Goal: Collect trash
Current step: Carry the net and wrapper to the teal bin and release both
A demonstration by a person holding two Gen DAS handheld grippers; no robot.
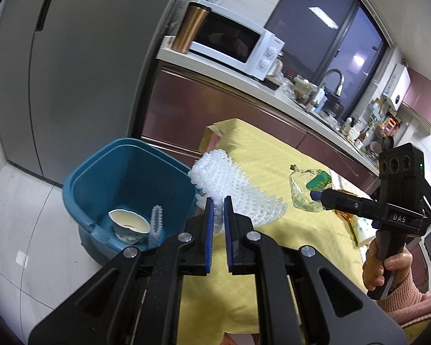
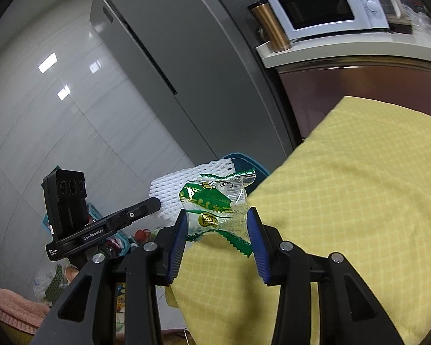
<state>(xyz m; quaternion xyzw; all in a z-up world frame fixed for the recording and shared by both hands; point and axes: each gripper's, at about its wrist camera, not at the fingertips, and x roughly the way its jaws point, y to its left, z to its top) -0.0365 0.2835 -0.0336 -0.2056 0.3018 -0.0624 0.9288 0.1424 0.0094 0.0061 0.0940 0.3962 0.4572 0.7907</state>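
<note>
My left gripper (image 1: 219, 201) is shut on a white foam net (image 1: 232, 181) that hangs at the table's left edge, right beside an open blue bin (image 1: 80, 184) on the floor. In the bin lie a crushed paper cup (image 1: 129, 225) and a strip of foam (image 1: 155, 224). A green and clear plastic wrapper (image 2: 215, 198) is raised a little above the yellow cloth, and my right gripper (image 2: 217, 211) is shut on it. In the right wrist view the left gripper (image 2: 156, 202) and the foam net (image 2: 186, 184) sit just left of the wrapper, and the bin's rim (image 2: 250, 161) shows behind.
The table wears a yellow quilted cloth (image 1: 273, 161). More packaging (image 1: 359, 227) lies on it under the right gripper (image 1: 319, 195). A grey fridge (image 1: 86, 57) stands behind the bin. A counter holds a white microwave (image 1: 235, 43) and a copper tumbler (image 1: 191, 27). Clutter lies on the floor (image 2: 115, 241).
</note>
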